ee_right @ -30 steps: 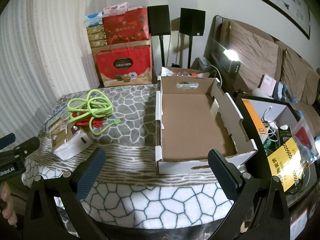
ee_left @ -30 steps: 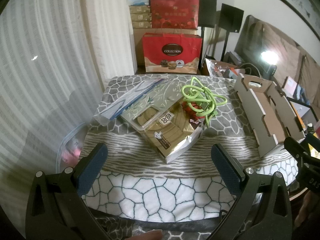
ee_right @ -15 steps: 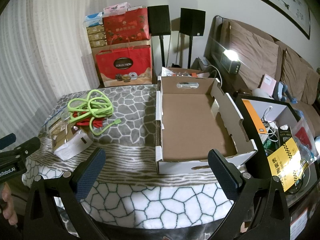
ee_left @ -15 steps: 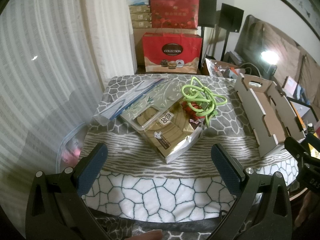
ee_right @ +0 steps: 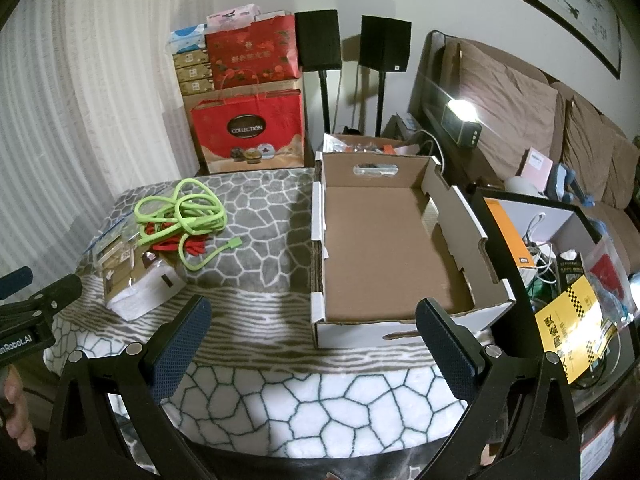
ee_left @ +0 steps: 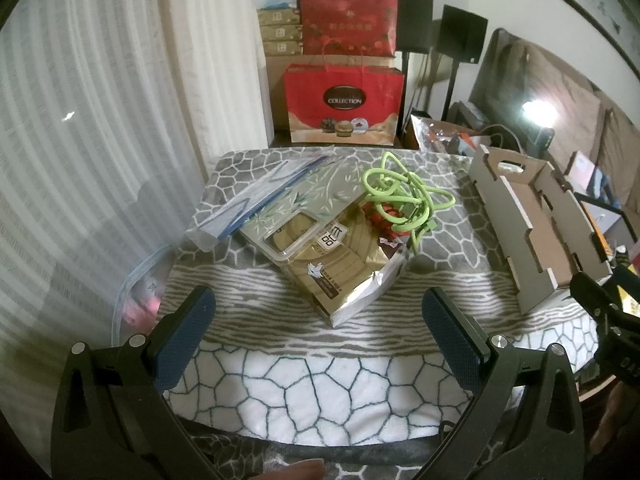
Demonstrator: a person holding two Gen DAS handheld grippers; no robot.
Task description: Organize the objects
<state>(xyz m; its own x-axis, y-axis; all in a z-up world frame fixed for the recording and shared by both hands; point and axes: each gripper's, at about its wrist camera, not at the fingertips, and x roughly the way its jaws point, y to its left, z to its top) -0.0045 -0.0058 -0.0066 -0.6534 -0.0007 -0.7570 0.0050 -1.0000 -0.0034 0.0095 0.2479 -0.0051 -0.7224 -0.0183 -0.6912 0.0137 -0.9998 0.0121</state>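
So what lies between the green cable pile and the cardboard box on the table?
Only bare patterned cloth: in the right wrist view the green cable ends short of the cardboard box, with nothing lying in the gap.

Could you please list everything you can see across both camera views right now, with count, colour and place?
cardboard box: one, brown inside, white outside, empty, right side of table
green cable: one, lime, tangled atop the pile, table left
red cable: one, red, under the green cable
gold packet: one, gold, front of the pile
zip bag: one, clear with blue strip, pile's left
table cover: one, grey-white stone pattern
red gift bags: two, red, stacked behind table
speakers: two, black, on stands
left gripper: one, black, blue pads, open
right gripper: one, same, open
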